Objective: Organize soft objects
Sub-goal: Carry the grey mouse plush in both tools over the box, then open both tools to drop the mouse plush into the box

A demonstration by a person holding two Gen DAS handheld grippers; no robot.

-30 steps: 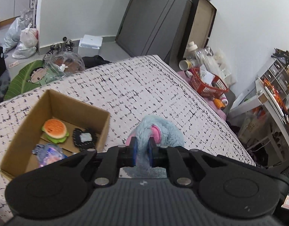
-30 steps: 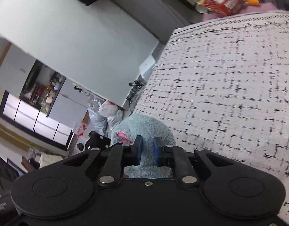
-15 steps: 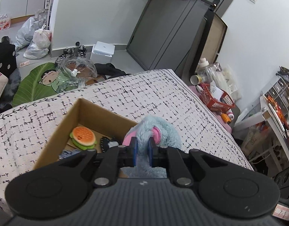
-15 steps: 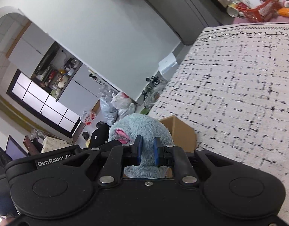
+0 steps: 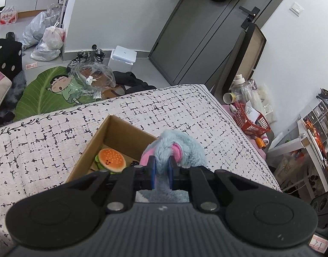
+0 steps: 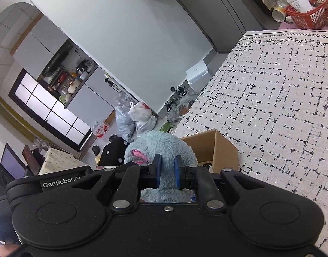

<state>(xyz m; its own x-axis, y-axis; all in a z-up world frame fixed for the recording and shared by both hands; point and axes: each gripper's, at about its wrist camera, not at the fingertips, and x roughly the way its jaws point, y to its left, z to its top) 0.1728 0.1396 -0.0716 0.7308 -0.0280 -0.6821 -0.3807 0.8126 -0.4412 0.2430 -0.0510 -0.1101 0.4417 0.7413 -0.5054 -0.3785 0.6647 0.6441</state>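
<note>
You have both the left gripper (image 5: 161, 172) and the right gripper (image 6: 166, 171) clamped on the blue plush toy (image 5: 181, 150) above the cardboard box (image 5: 119, 132).

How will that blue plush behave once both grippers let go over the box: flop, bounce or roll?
The blue plush looks soft: its fur bulges around the left gripper and right gripper, so it will probably flop. It seems light, so a gentle landing is likely. Its rounded bulk may catch the cardboard box rim.
</note>
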